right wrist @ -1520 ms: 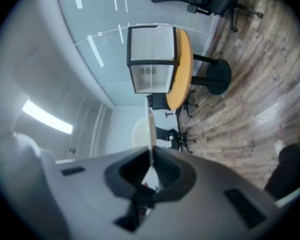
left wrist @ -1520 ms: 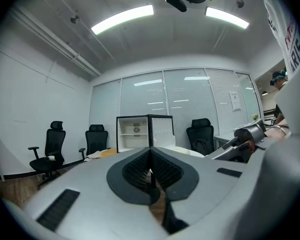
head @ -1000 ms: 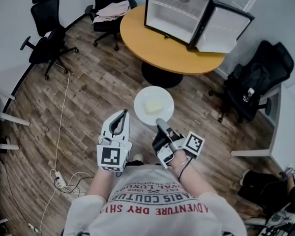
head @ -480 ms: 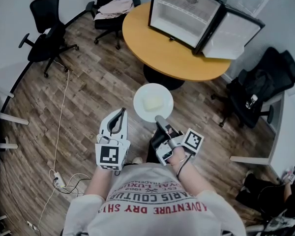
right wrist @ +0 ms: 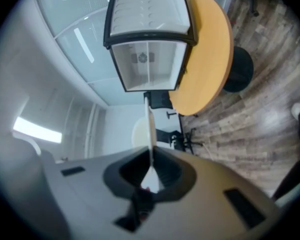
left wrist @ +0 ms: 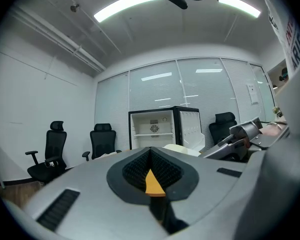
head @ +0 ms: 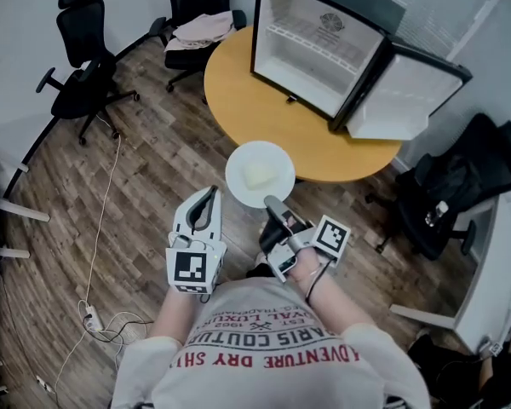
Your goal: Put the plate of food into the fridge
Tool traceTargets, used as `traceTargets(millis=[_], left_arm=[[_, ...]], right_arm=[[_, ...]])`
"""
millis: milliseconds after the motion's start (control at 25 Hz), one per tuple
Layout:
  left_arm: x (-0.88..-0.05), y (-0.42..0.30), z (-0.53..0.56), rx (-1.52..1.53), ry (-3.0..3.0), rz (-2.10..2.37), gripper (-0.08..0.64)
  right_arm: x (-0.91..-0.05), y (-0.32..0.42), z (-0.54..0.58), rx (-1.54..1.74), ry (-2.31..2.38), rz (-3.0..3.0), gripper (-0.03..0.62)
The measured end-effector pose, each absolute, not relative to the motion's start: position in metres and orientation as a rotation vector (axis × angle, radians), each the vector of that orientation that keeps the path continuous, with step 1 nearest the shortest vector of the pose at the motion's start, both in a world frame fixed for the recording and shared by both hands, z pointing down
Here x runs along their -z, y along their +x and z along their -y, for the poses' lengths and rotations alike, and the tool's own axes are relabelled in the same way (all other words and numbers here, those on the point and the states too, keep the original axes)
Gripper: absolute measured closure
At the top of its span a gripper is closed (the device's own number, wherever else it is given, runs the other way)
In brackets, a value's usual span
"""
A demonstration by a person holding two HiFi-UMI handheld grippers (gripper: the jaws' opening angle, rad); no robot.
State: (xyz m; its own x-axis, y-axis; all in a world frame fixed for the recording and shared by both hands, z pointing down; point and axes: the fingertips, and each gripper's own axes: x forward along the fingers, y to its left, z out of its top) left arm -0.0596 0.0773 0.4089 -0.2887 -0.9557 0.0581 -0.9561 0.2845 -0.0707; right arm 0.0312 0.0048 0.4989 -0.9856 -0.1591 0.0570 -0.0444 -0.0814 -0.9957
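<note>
A white plate (head: 260,174) with a pale lump of food (head: 261,172) hangs level at the near edge of the round orange table (head: 238,92). My right gripper (head: 272,204) is shut on the plate's near rim. In the right gripper view the plate (right wrist: 150,129) shows edge-on between the jaws of that gripper (right wrist: 151,156). My left gripper (head: 208,201) is shut on nothing, left of the plate. A small fridge (head: 315,45) stands on the table, its door (head: 400,96) swung open to the right. In the left gripper view the fridge (left wrist: 157,129) lies straight ahead of the left gripper (left wrist: 151,151).
Black office chairs stand at the far left (head: 81,54), behind the table with clothing on one (head: 196,24), and at the right (head: 464,186). A white cable (head: 106,203) trails over the wooden floor. A white desk (head: 494,271) edges the right side.
Both grippers and the plate have moved forward toward the table. The plate now hangs at the table's near edge and the fridge looks closer. The grip is unchanged.
</note>
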Motion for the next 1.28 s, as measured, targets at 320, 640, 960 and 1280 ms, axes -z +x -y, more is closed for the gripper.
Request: traceTargets(millis=[320, 640, 960, 1280], left_arm=[[-0.419, -0.06, -0.001, -0.172, 1.835, 2.527, 0.534], [-0.432, -0.087, 0.046, -0.182, 1.853, 2.474, 0.534], [-0.434, -0.14, 0.116, -0.173, 2.012, 2.372, 0.534], [-0.422, -0.205, 0.203, -0.187, 2.229, 2.19, 0.534]], right_arm=[[-0.505, 0.03, 0.075, 2.255, -0.207, -2.115, 0.554], [-0.518, 0.011, 0.114, 2.275, -0.275, -2.071, 0.554], [-0.522, -0.036, 0.167, 2.203, -0.379, -2.011, 0.554], [-0.512, -0.088, 0.232, 2.08, -0.533, -1.892, 0.553]])
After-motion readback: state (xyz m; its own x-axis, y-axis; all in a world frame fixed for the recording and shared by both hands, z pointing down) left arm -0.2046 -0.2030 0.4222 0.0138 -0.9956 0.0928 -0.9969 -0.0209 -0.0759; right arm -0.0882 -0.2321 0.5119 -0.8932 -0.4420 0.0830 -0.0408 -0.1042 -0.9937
